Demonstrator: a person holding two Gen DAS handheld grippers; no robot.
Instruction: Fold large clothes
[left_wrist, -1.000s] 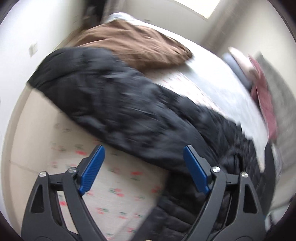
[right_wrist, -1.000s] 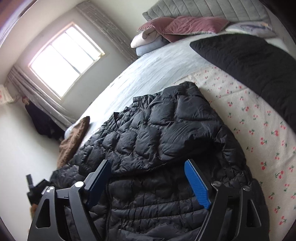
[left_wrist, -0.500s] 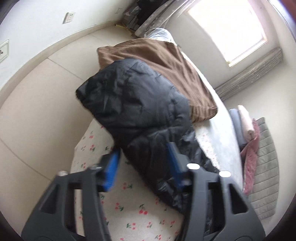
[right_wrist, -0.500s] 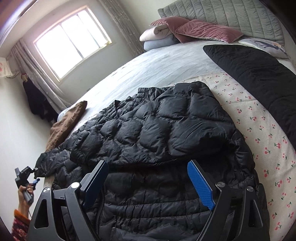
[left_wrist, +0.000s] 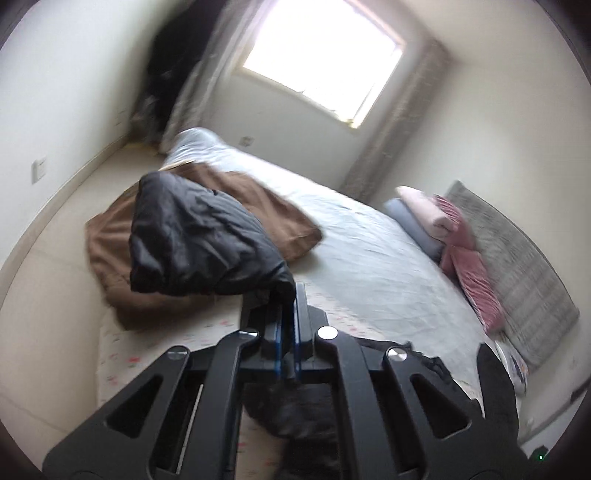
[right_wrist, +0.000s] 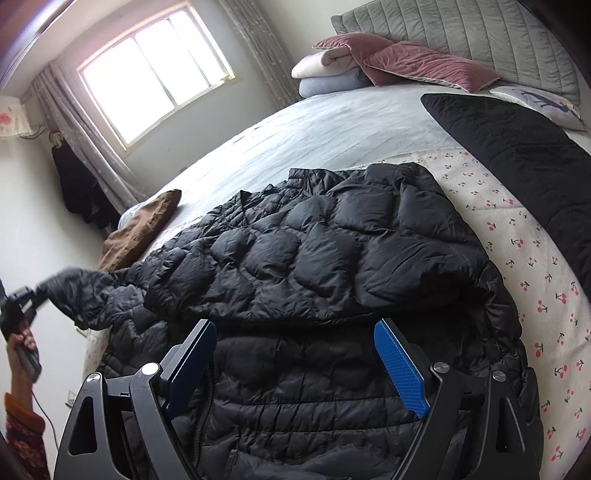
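A black quilted puffer jacket (right_wrist: 325, 266) is spread across the near side of the bed (right_wrist: 332, 129), over a cherry-print sheet (right_wrist: 517, 236), with one sleeve (left_wrist: 199, 240) drawn out to the side. That sleeve is pinched near its cuff by the left gripper (left_wrist: 287, 314), whose blue pads are pressed together on a fold of the shiny fabric, and it is seen raised off the mattress above a brown garment (left_wrist: 110, 236). The right gripper (right_wrist: 295, 362) is held spread wide over the jacket's lower body, with nothing pressed between its pads. The jacket is judged light and bulky, soft and springy, with a slick shell likely to slide out of a shallow pinch; a seam, cuff or hem edge is judged the surest place to be gripped. The left view is blurred, so how much cloth is caught cannot be told. The jacket's hem is cut off behind the right gripper, and the far sleeve is not made out.
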